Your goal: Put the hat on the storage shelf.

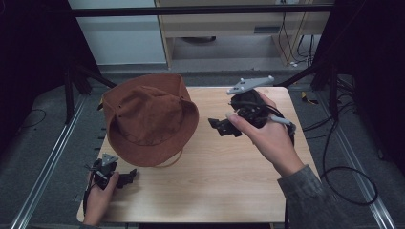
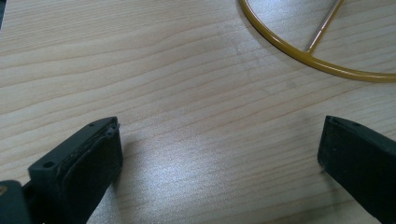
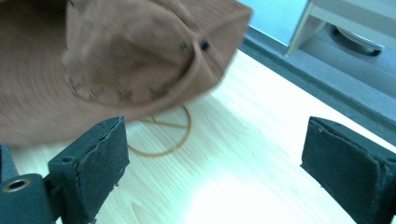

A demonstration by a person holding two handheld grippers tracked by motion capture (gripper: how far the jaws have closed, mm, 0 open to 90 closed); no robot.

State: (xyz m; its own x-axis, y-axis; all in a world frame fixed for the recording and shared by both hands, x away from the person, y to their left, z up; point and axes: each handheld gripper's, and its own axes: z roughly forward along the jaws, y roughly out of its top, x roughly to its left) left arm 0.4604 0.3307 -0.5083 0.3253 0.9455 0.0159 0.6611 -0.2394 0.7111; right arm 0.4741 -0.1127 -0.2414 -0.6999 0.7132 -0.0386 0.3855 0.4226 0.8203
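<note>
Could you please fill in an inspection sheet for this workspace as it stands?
Surface: light wooden table, bare apart from the hat and its cord.
Job's things: brown brimmed hat at the table's back left, crown up; its yellowish cord loops out onto the wood.
Clutter: nothing seen.
Grippers: left gripper low at the front left corner, jaws open, nothing between them; right gripper held above the table right of the hat, jaws open and empty.
Cables: black cable loops on the floor at right.
Surroundings: grey floor, metal rails, wooden cabinet behind.
</note>
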